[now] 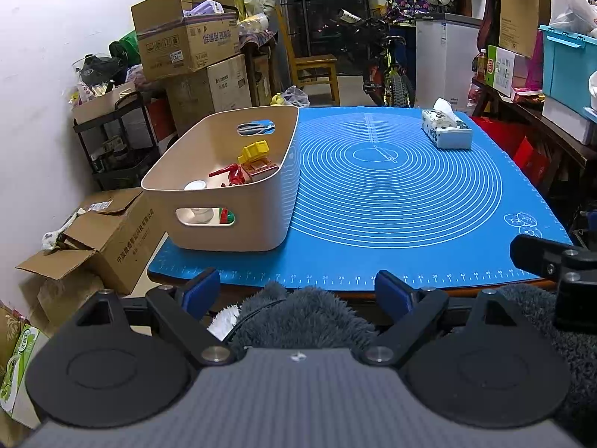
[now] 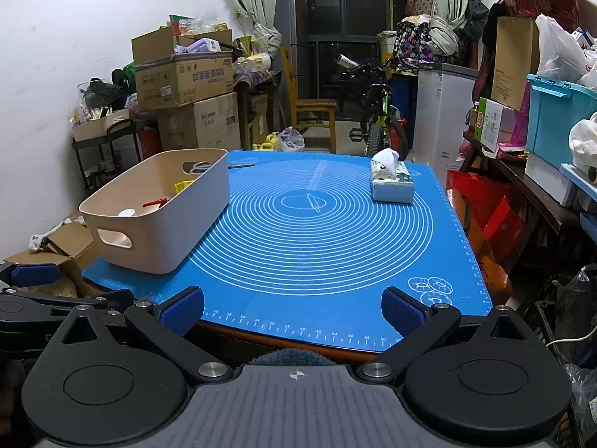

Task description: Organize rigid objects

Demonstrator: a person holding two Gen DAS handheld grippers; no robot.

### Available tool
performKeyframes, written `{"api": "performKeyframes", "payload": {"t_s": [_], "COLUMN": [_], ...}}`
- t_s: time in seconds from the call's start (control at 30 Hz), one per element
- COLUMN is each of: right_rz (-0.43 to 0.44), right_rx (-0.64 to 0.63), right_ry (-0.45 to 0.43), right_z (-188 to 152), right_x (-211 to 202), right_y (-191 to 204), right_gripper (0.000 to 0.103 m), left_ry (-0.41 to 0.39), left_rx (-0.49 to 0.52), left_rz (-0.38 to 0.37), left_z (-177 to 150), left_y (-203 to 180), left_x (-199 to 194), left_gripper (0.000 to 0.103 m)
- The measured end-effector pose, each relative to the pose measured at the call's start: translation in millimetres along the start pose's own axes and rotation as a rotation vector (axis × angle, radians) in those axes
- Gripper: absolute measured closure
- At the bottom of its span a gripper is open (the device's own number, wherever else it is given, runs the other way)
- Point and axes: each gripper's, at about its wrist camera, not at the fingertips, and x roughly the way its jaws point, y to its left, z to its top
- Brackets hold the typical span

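Both grippers sit low at the near edge of the table, close to the person's fuzzy grey sleeve (image 1: 309,313). On the left gripper (image 1: 296,291) the two blue fingers are spread wide, with nothing between them. On the right gripper (image 2: 293,308) the fingers are spread wide too and hold nothing.

It looks like the tidy-up job is nearly done, or all done. The blue mat (image 1: 391,194) is almost bare. Only a tissue box (image 1: 446,130) sits on it, at the far right, well apart from the bin. A thin grey thing lies on the mat just past the bin's far end (image 2: 241,165). It may be the tip of the scissors, but I cannot tell.

The beige bin (image 1: 238,231) stands on the left side of the mat. Inside it are a yellow toy (image 1: 255,151), a red toy (image 1: 233,175) and a small white cup (image 1: 194,185). Scissors (image 2: 199,166) show at the hole in its far end.

Next, I think a hand should check that grey thing and, if it is loose, reach far across, pinch it and drop it in the bin.
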Motion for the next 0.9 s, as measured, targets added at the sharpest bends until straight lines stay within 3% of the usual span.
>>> {"api": "performKeyframes", "payload": {"t_s": [0.9], "right_rz": [-0.003], "right_rx": [0.005], "right_ry": [0.007], "right_z": [-5.4], "right_x": [3.9], "right_y": [1.5], "right_gripper": [0.002], "left_ry": [-0.005], "left_rx": [-0.002], "left_rz": [-0.001], "left_z": [1.3], "left_y": [2.0], "left_x": [-1.1], "left_gripper": [0.013]}}
